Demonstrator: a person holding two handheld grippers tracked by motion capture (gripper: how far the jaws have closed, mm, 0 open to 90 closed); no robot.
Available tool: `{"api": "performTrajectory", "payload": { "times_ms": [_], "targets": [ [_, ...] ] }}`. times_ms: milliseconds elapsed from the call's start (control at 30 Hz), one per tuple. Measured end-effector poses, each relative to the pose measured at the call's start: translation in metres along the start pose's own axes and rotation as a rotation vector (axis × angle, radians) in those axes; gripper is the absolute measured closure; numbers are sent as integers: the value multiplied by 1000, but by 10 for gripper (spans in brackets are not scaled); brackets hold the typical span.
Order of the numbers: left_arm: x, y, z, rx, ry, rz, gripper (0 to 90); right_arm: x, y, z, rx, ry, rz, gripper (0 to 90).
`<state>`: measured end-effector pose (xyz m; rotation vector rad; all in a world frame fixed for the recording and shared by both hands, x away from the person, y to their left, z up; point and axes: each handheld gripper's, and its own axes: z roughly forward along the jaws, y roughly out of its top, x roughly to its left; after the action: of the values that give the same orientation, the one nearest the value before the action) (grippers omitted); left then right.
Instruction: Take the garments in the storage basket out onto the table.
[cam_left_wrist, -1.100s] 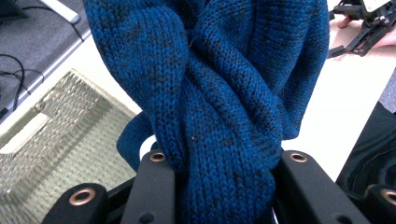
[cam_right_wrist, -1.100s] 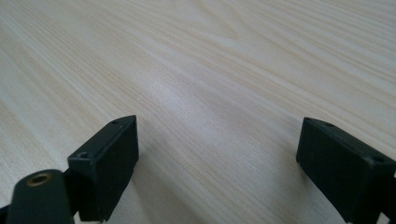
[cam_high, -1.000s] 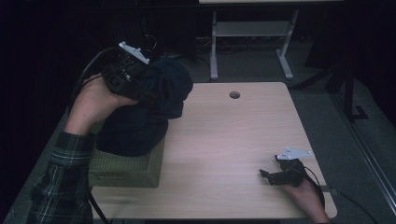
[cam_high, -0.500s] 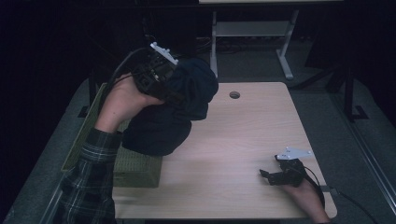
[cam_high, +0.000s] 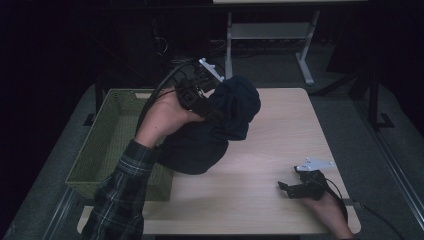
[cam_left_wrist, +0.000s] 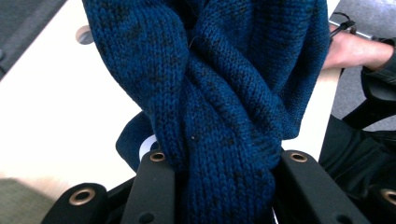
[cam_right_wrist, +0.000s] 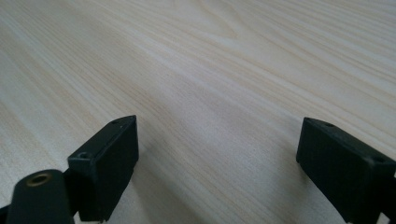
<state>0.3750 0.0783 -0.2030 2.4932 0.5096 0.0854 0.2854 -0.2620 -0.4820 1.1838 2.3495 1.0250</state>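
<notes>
Above the light wooden table (cam_high: 280, 135), the left gripper (cam_high: 212, 107) clamps a bunched dark blue knitted garment (cam_high: 215, 135), while the right gripper (cam_high: 286, 188) rests wide open.

One camera sits high up and looks forward and down on the whole worktop (cam_high: 280, 130). One rides on the left tool (cam_high: 200, 95), very close to the blue knit (cam_left_wrist: 219, 93), with the worktop behind. One rides on the right tool (cam_high: 295, 189), low over the worktop's wood.
</notes>
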Motion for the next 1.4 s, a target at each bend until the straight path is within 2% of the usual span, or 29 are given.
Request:
{"api": "performTrajectory", "payload": {
  "times_ms": [467,500,1000,1200,1300,1400],
  "targets": [
    [-16,10,54,33,-71,31,683,0,0,0,-1,0,1,125],
    [-18,10,60,27,-76,19,683,0,0,0,-1,0,0,125],
    [-24,8,133,89,-161,54,681,0,0,0,-3,1,1,126],
    [-21,9,157,99,-189,60,680,0,0,0,-3,0,0,125],
    [-15,7,171,107,-196,61,678,0,0,0,-3,0,0,126],
    [-6,2,185,102,-206,42,675,0,0,0,-2,-1,-4,126]
  ]
}}
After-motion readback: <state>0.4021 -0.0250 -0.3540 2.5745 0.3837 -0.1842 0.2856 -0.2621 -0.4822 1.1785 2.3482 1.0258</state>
